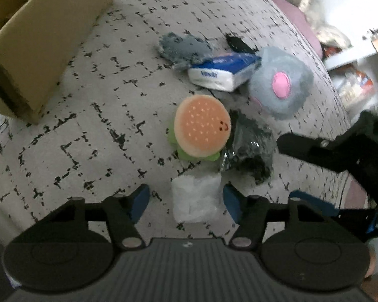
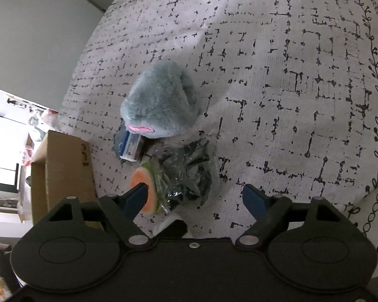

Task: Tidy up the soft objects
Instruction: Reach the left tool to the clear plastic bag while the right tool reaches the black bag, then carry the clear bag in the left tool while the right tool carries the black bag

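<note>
Left claw (image 1: 185, 205) straddles white packet (image 1: 195, 198), pads clear of its edges.

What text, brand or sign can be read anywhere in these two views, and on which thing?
Tissue pack: blue brand word on its white side, too blurred to read.
Cardboard box: a printed mark on its side, not legible.
Burger plush: only a stitched smiley face, no words.
</note>
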